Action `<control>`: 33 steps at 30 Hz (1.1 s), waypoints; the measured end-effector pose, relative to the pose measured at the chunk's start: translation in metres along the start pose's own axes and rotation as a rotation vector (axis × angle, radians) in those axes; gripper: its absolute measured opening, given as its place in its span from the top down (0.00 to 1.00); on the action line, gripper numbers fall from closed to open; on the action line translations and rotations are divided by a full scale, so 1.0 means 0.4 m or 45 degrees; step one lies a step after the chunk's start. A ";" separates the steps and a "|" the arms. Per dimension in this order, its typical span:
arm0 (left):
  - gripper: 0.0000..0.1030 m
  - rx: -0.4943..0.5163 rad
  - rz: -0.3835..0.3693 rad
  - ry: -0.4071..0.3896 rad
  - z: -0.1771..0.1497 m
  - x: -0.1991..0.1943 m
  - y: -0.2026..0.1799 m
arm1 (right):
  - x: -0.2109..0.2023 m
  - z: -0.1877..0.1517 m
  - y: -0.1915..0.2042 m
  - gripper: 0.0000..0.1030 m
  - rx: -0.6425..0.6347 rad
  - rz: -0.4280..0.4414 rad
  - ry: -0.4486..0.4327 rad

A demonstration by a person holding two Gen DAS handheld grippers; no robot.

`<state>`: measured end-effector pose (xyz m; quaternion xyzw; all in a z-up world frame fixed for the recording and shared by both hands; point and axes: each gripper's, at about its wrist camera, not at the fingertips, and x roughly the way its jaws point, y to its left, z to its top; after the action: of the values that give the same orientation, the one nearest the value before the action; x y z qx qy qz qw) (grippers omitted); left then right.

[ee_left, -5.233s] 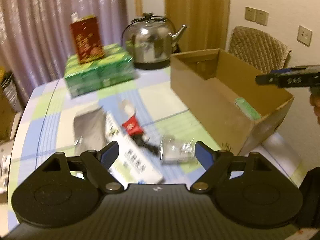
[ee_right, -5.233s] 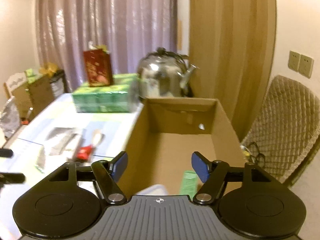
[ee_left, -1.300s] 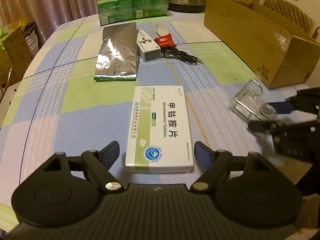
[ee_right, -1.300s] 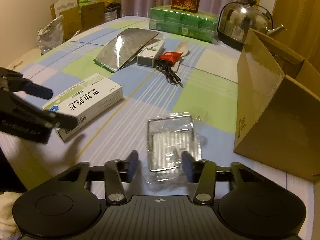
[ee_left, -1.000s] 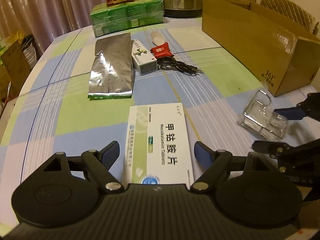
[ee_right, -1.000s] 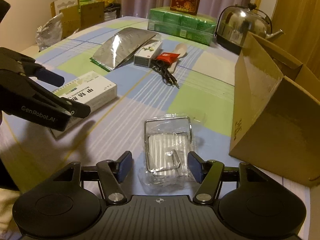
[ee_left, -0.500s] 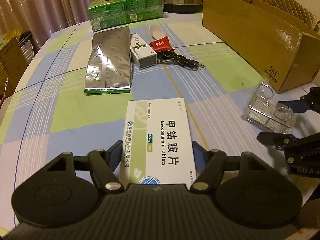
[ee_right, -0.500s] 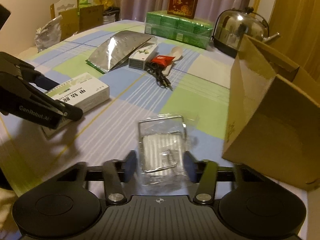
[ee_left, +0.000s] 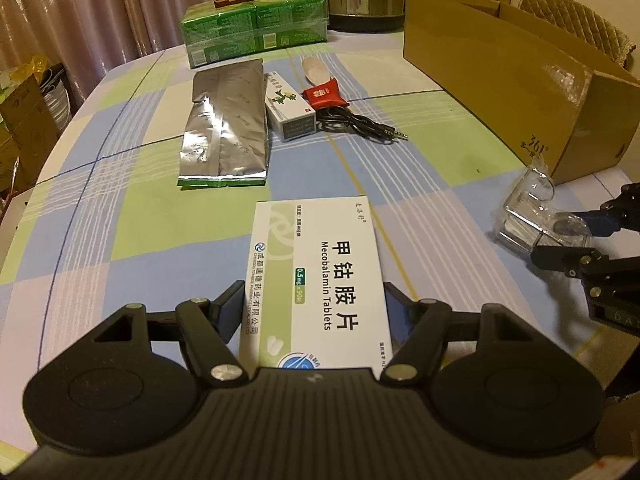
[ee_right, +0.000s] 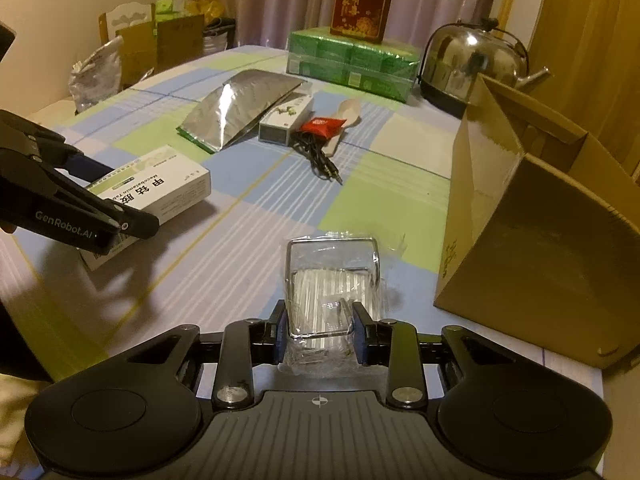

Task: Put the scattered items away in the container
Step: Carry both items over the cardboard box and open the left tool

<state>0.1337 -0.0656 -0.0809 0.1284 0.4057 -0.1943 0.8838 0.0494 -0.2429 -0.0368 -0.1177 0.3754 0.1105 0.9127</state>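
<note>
Left wrist: left gripper [ee_left: 314, 312] clamped on tablet box [ee_left: 316, 276], cardboard box [ee_left: 516, 76] at two o'clock. Right gripper [ee_right: 320, 332] closing, pressing clear packet [ee_right: 332, 288].

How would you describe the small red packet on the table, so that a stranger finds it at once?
Start at the green packs at the table's far end. In front of them lies a silver foil bag, then a narrow white box. The red packet sits just right of that box, over a pale spoon: the only red thing lying flat.
</note>
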 end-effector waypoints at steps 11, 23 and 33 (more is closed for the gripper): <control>0.35 -0.005 0.003 -0.046 -0.003 -0.087 -0.011 | -0.086 0.021 0.013 0.72 0.024 -0.009 -0.074; 0.35 0.013 -0.016 -0.135 0.042 -0.185 -0.050 | -0.199 0.070 -0.011 0.72 0.084 -0.044 -0.211; 0.35 0.051 -0.097 -0.207 0.103 -0.222 -0.133 | -0.287 0.106 -0.108 0.72 0.141 -0.166 -0.321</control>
<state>0.0844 -0.1078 0.0100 0.1142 0.3333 -0.2455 0.9031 0.0101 -0.2845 0.0798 -0.0767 0.2550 0.0439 0.9629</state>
